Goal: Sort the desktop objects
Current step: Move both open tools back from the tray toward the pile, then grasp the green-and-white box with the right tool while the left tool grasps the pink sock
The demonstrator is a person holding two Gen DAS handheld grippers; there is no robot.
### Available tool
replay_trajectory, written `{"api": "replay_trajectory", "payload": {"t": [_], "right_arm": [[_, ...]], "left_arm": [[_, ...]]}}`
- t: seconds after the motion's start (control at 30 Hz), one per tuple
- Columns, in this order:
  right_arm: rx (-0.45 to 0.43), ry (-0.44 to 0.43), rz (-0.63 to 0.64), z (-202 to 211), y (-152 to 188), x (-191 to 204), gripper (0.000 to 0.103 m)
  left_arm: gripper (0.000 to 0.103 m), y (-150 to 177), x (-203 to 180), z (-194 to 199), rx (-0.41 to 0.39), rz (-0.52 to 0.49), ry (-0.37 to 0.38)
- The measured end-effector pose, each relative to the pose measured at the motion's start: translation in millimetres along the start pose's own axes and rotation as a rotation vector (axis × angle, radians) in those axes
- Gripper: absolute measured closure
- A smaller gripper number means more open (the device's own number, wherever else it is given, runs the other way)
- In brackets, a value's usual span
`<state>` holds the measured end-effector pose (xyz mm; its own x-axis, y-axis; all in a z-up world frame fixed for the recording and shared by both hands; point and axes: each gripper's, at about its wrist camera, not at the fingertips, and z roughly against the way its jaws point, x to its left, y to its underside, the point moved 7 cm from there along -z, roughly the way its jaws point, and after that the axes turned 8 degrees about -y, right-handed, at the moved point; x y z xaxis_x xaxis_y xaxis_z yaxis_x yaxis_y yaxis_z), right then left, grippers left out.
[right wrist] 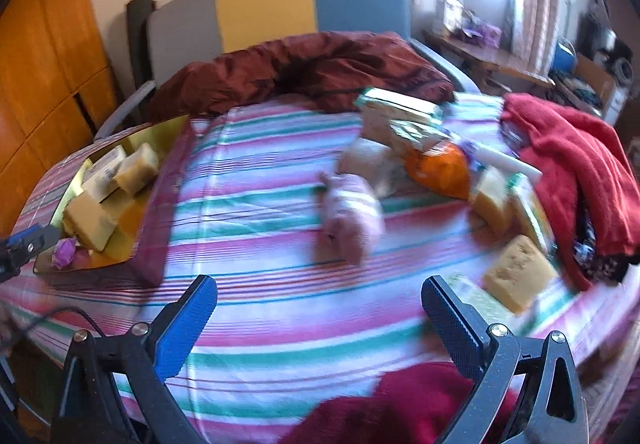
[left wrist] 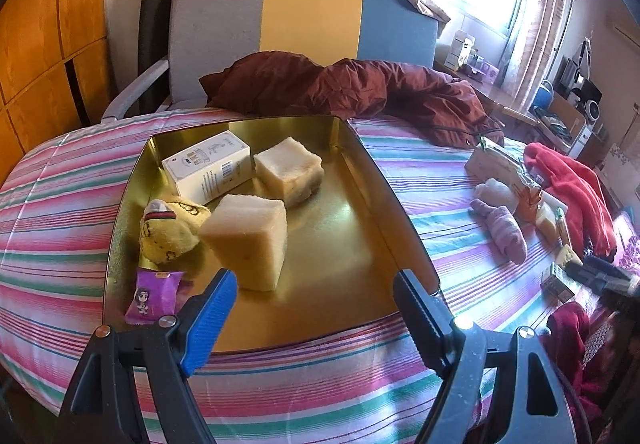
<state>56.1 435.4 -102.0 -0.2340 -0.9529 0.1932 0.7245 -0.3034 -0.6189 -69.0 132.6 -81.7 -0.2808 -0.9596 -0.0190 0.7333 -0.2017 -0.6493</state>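
A gold metal tray [left wrist: 360,236] lies on the striped cloth. It holds a white box [left wrist: 208,166], two pale sponge blocks [left wrist: 248,240] [left wrist: 290,170], a yellow plush pouch [left wrist: 170,234] and a purple snack packet [left wrist: 154,296]. My left gripper [left wrist: 316,284] is open and empty just above the tray's near edge. My right gripper [right wrist: 320,300] is open and empty over bare cloth; its view is blurred. Ahead of it lie a rolled pink sock [right wrist: 350,218], an orange packet [right wrist: 438,168] and yellow sponge blocks [right wrist: 518,272] [right wrist: 492,200]. The tray [right wrist: 128,240] shows at its left.
A dark red jacket [left wrist: 360,88] lies at the back before a grey, yellow and blue chair [left wrist: 304,12]. A red cloth [right wrist: 580,164] lies at the right. A green-white packet [right wrist: 396,112] lies beyond the sock. Dark red fabric [right wrist: 400,404] sits near the right gripper.
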Motion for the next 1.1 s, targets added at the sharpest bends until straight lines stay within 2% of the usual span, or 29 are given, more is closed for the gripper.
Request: {"api": "replay_trajectory", "payload": {"t": [0.17,0.27,0.37,0.6,0.77,0.87,0.9,0.93,0.97,1.1], "right_arm": [[0.042,0.027,-0.187,18.1,-4.5,-73.3,0.001],[0.070,0.005,-0.343,20.1,2.3,-106.8,0.001],[0.088,-0.023,-0.485,11.2,14.1,-122.5,0.001],[0.119,0.036,-0.607,-27.8,27.5,-130.3,0.001],[0.152,0.095,-0.616,-53.6,34.6,-135.8,0.001],[0.170,0.141,-0.527,-57.4,31.4,-128.6,0.002],[0.184,0.171,-0.495,-59.2,32.0,-126.6,0.009],[0.188,0.213,-0.473,-58.4,32.2,-126.5,0.021],[0.187,0.230,-0.458,-57.9,31.4,-125.9,0.026],[0.181,0.209,-0.436,-58.7,29.0,-121.0,0.026]], "left_arm": [[0.021,-7.1,-6.8,-0.9,-0.008,-0.014,0.013],[0.021,-13.1,-16.2,-2.6,-0.012,-0.030,0.029],[0.021,-18.8,-29.8,-2.7,-0.017,-0.055,0.052],[0.021,-31.4,-65.7,0.3,-0.039,-0.128,0.098],[0.021,-37.7,-90.6,-3.4,-0.036,-0.168,0.135],[0.021,-39.2,-106.7,-9.3,-0.020,-0.188,0.165],[0.021,-39.6,-112.8,-12.0,-0.012,-0.194,0.176],[0.021,-39.8,-118.6,-14.7,-0.004,-0.198,0.187],[0.021,-39.6,-125.6,-17.1,0.006,-0.203,0.205],[0.022,-36.0,-160.4,-30.9,0.072,-0.229,0.304]]}}
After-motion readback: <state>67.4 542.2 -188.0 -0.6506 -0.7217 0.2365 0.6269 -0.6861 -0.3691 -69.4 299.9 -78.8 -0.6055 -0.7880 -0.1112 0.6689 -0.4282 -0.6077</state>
